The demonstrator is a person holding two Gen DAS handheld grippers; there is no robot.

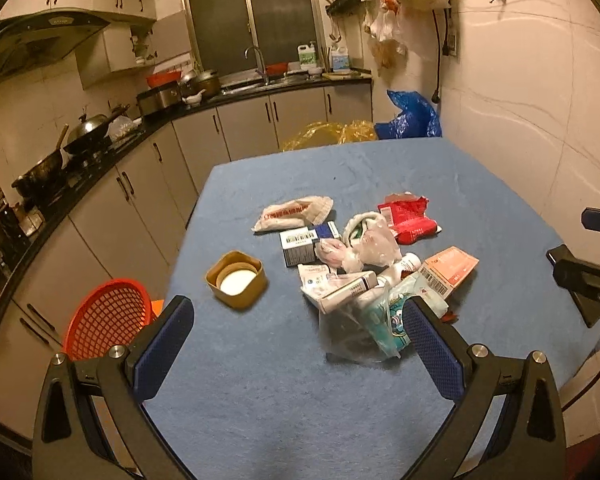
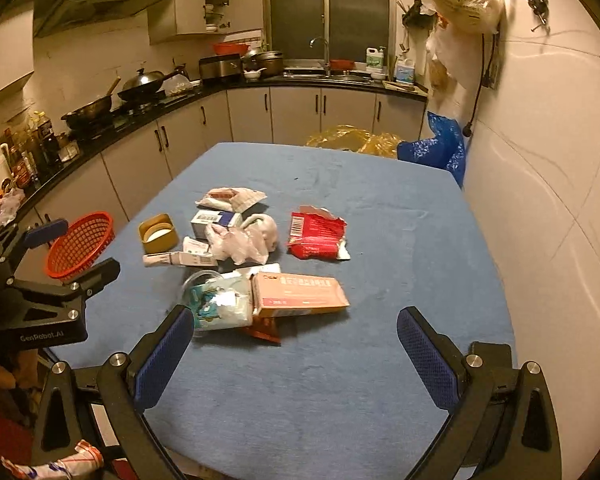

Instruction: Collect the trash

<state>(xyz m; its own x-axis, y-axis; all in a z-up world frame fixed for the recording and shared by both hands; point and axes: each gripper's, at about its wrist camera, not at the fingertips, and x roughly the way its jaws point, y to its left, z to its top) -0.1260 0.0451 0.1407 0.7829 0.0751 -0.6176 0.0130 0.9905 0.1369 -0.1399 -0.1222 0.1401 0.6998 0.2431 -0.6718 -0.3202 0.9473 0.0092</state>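
A heap of trash lies mid-table on the blue cloth (image 1: 284, 380): a red torn wrapper (image 1: 408, 216) (image 2: 316, 236), a pink carton (image 1: 448, 270) (image 2: 300, 294), a clear bag with a teal packet (image 1: 376, 320) (image 2: 216, 304), crumpled plastic (image 1: 364, 246) (image 2: 244, 240), small white boxes (image 1: 300, 242) (image 2: 214, 222), a white pouch (image 1: 292, 212) (image 2: 230, 198) and a tan square lid (image 1: 237, 279) (image 2: 158, 234). My left gripper (image 1: 298, 320) hovers open near the table's front, nothing held. My right gripper (image 2: 294, 332) is open just short of the pink carton.
A red mesh basket (image 1: 108, 318) (image 2: 80, 244) sits off the table's left edge. Yellow (image 1: 328, 134) and blue (image 1: 412, 116) plastic bags stand beyond the far edge. Kitchen counters with pans run along the left; a wall is close on the right.
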